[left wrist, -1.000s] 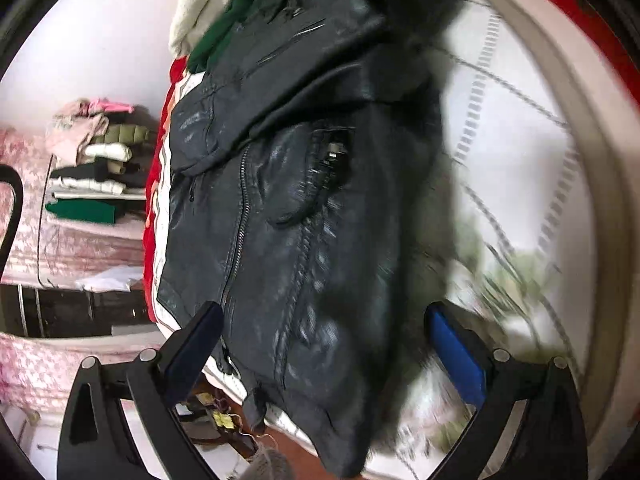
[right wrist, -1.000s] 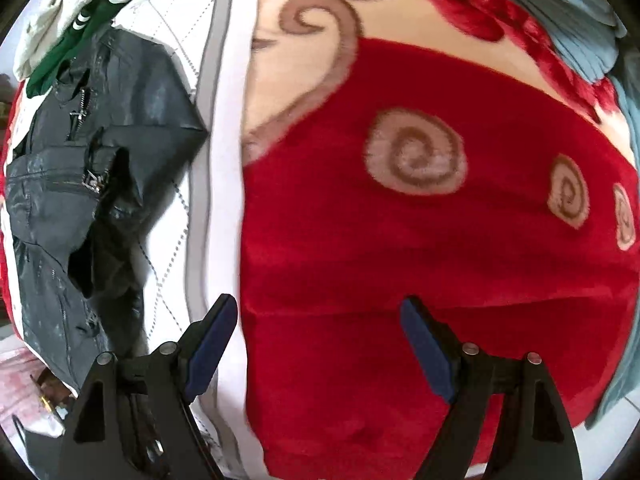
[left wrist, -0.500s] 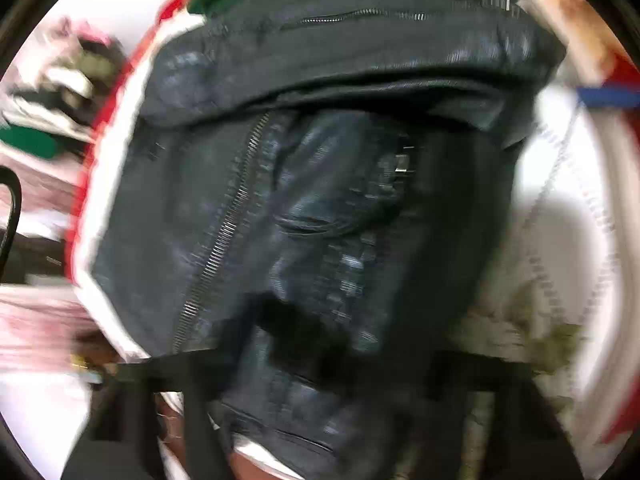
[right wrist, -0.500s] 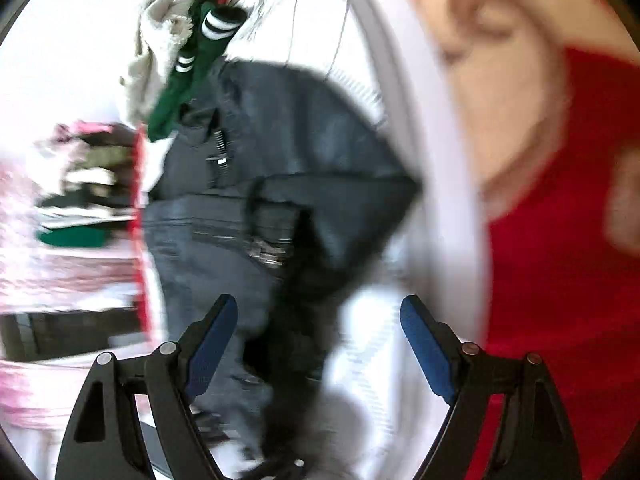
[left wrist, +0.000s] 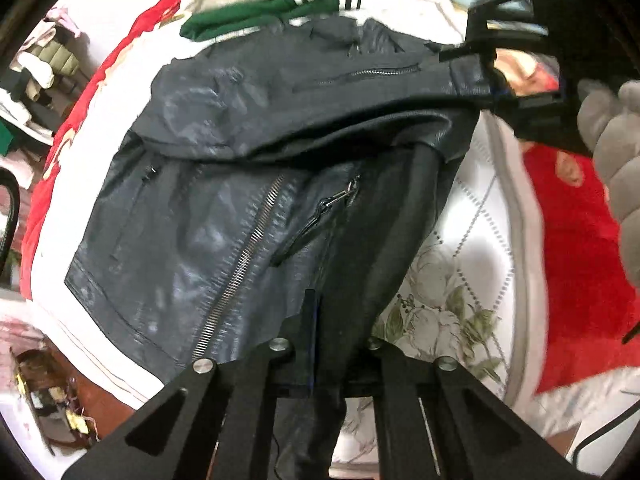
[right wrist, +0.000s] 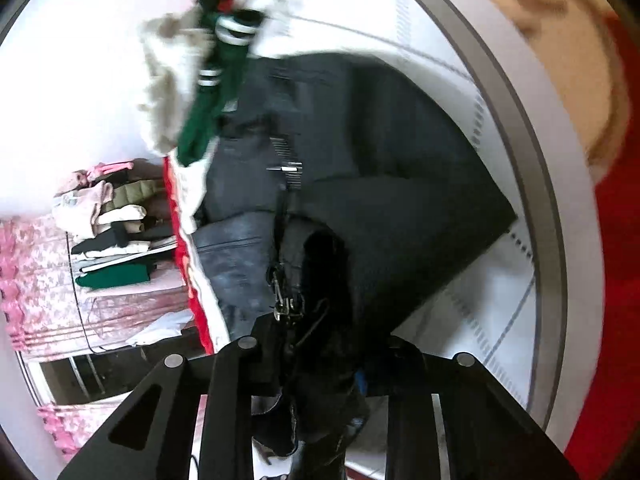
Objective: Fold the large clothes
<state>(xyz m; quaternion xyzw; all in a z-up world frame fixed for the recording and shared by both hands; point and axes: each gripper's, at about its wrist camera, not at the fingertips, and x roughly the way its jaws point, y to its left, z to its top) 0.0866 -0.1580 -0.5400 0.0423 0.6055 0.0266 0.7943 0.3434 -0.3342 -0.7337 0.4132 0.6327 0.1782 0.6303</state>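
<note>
While the black leather jacket [left wrist: 224,208] lies spread across the white quilt [left wrist: 472,264] on the bed, both grippers have hold of it. The left gripper [left wrist: 320,344] has just closed and its jaws are clamped tight on the jacket's bottom hem, near the end of the metal zip [left wrist: 244,264], with dark leather bunched between them. The right gripper [right wrist: 320,364] has also just been closing; its jaws are drawn in on a thick fold of the jacket, beside a dangling zip pull [right wrist: 282,300], and the leather hides the pads. From the left wrist view the right gripper shows at the upper right, pinching the far edge of the jacket near a sleeve, with a grey gloved hand [left wrist: 612,152] behind it. The upper part of the jacket is folded down over the front. Beyond the collar end lie a green garment with white stripes [left wrist: 256,16] and a cream fleecy one [right wrist: 168,92]. A red blanket [left wrist: 576,248] covers the bed to one side of the quilt. Off the bed, a stack of folded clothes [right wrist: 108,232] sits against a pale wall.
</note>
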